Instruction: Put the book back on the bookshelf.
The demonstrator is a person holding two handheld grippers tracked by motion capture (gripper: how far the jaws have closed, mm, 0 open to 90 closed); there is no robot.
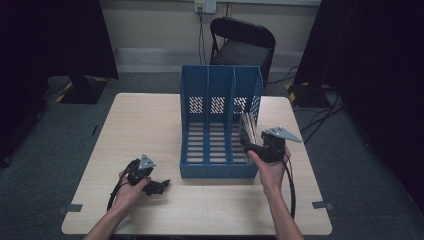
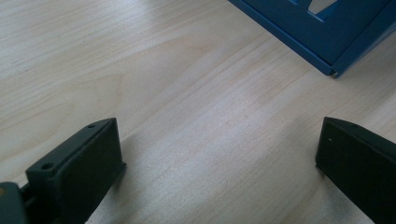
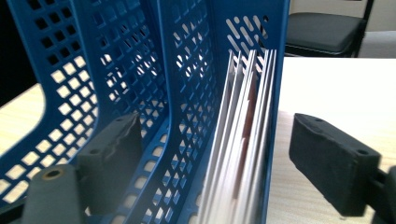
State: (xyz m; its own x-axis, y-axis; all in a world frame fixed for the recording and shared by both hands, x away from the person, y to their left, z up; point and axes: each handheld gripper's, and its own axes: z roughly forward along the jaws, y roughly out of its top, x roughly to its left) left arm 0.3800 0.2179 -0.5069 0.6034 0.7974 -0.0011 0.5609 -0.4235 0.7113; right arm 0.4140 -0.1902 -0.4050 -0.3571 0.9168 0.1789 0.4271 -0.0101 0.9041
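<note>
Both pairs of jaws stand wide apart on my feeds. In the left gripper view I see bare light wood between the 2 black jaws, nothing held. In the right gripper view my jaws straddle the right end of the blue file rack [image 3: 187, 93]: one jaw sits in front of the lattice dividers, the other outside the rack's right wall over the table, and the stack of papers [image 3: 243, 140] stands upright between them. I cannot tell whether either jaw touches the rack.

From the high view, my left gripper [image 1: 159, 186] rests low on the wooden table [image 1: 145, 120], near the rack's front left corner but apart from it, with the left hand [image 1: 131, 192] wrapped around its body. My right gripper [image 1: 248, 146] is at the rack's front right corner, held by the right hand [image 1: 270, 170]. The rack has 3 compartments and stands at the table's middle; the papers are in the rightmost one. Behind the table I see a black folding chair [image 1: 243, 45].
</note>
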